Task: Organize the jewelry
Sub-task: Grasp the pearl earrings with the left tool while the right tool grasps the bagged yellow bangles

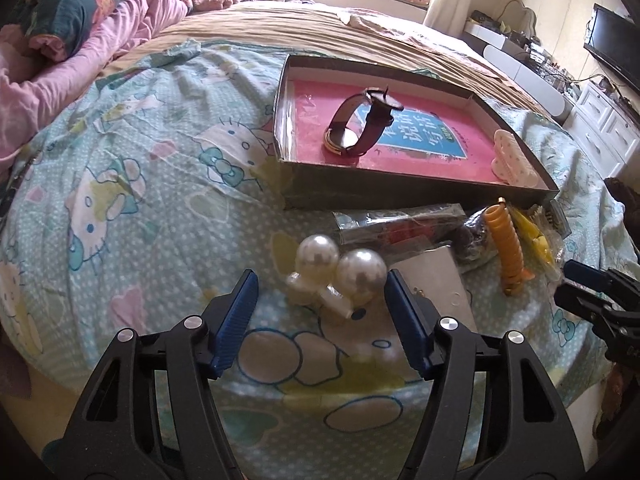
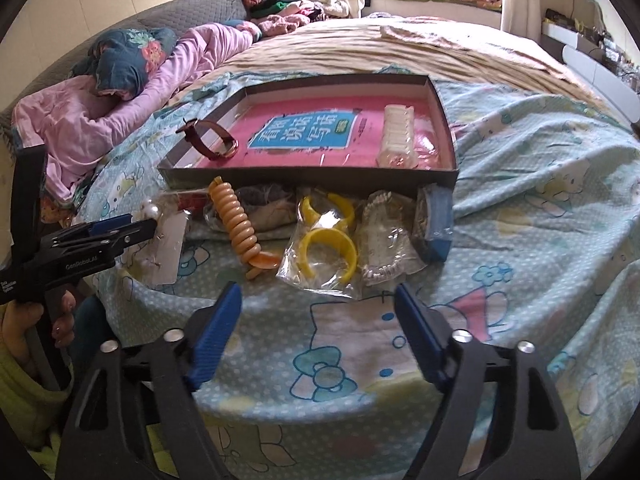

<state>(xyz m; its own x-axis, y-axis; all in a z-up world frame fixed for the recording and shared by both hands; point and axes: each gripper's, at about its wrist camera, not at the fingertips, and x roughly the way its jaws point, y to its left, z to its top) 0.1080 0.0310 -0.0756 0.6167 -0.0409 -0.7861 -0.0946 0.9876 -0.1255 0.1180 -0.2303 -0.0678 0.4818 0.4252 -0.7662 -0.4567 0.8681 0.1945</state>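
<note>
A dark shallow box [image 1: 416,188] [image 2: 312,176] with a pink book inside lies on the bed. It holds a brown-strap watch [image 1: 360,124] [image 2: 212,140] and a cream hair claw [image 1: 514,160] [image 2: 396,136]. In the left wrist view my left gripper [image 1: 320,284] is open, its blue pads either side of a pearl hair clip [image 1: 340,272] on the sheet. In the right wrist view my right gripper [image 2: 318,296] is open and empty, just short of a bag of yellow bangles [image 2: 328,236]. An orange spiral hair tie [image 2: 240,224] [image 1: 508,248] lies beside it.
More bagged pieces lie along the box's front: a clear beaded item [image 2: 384,240], a blue packet [image 2: 438,224], a white earring card [image 1: 436,280] and a dark bundle [image 2: 264,204]. Pink bedding [image 1: 80,68] is piled at the left. The bed edge is close below the grippers.
</note>
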